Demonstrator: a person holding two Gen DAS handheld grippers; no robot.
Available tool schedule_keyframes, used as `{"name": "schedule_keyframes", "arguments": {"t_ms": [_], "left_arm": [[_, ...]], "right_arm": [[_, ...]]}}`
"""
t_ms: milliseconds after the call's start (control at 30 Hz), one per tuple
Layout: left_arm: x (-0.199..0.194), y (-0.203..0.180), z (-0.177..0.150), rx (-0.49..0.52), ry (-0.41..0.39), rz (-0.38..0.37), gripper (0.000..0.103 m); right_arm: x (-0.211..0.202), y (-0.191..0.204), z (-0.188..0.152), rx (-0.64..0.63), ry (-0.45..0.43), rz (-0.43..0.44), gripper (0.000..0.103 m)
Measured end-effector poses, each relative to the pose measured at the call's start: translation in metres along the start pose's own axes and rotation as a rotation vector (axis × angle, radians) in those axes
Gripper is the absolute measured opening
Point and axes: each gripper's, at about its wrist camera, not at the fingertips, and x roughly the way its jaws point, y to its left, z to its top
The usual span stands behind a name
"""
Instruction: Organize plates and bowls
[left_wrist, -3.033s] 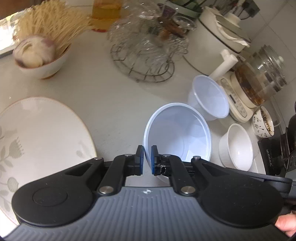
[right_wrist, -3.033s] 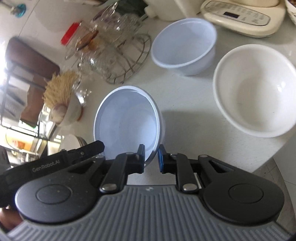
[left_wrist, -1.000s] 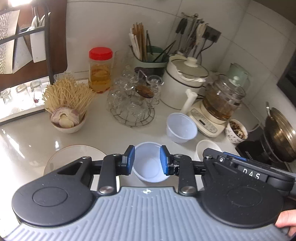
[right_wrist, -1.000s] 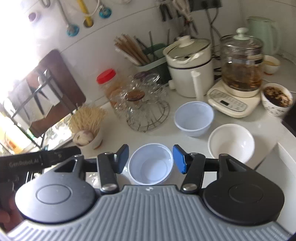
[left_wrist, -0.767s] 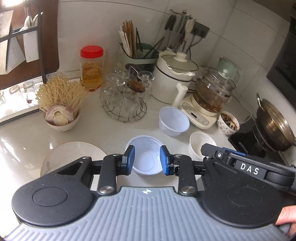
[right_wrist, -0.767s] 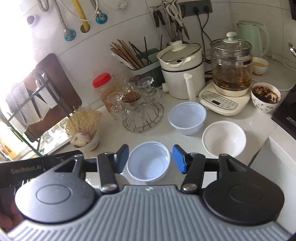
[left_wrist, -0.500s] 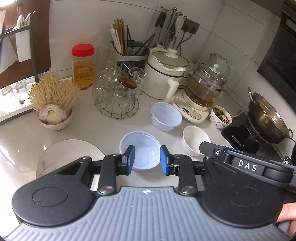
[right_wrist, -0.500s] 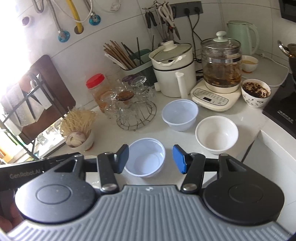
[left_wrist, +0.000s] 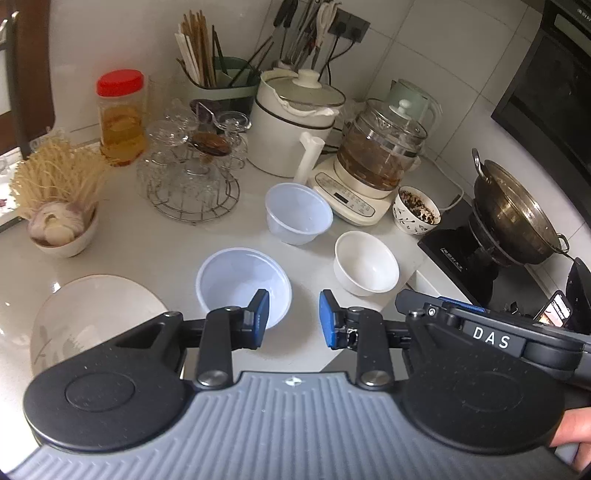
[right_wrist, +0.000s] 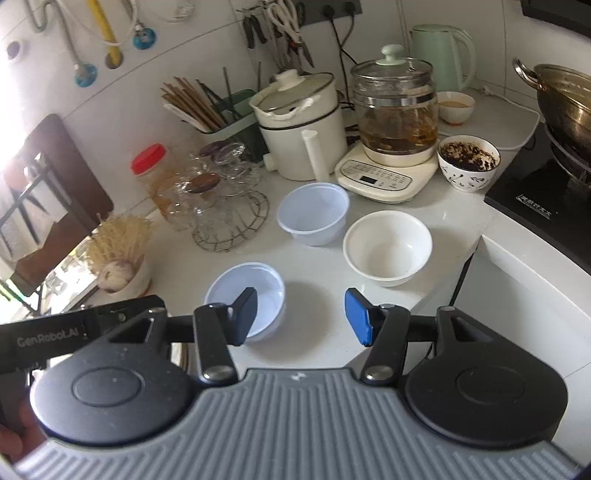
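Note:
A pale blue plastic bowl (left_wrist: 236, 277) stands upright on the white counter, also in the right wrist view (right_wrist: 258, 291). A second clear plastic bowl (left_wrist: 297, 214) (right_wrist: 314, 214) stands behind it. A white ceramic bowl (left_wrist: 365, 262) (right_wrist: 388, 247) stands to the right. A patterned plate (left_wrist: 92, 314) lies at the left. My left gripper (left_wrist: 293, 319) is open and empty, raised above the counter near the blue bowl. My right gripper (right_wrist: 301, 315) is open wide and empty, also raised.
A wire rack of glasses (left_wrist: 192, 177), a red-lidded jar (left_wrist: 120, 118), a bowl of noodles and garlic (left_wrist: 59, 221), a white pot (left_wrist: 295, 125), a glass kettle (left_wrist: 380, 155), a small filled bowl (left_wrist: 415, 214) and a wok on a hob (left_wrist: 513, 218) crowd the back and right.
Both grippers let go of the blue bowl, which now stands on the counter. Both have pulled back and up, and the view has shifted right.

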Motion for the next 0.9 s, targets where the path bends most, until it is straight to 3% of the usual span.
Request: {"name": "schedule_keyframes", "arguments": {"t_ms": [533, 900], "left_arm": [[0.095, -0.011, 0.066, -0.053, 0.069, 0.052, 0.049], [0.172, -0.004, 0.099, -0.096, 0.146, 0.092, 0.050]], "right_arm": [[0.076, -0.050, 0.065, 0.027, 0.062, 0.011, 0.056], [0.135, -0.073, 0.102, 0.031, 0.127, 0.016, 0.056]]}}
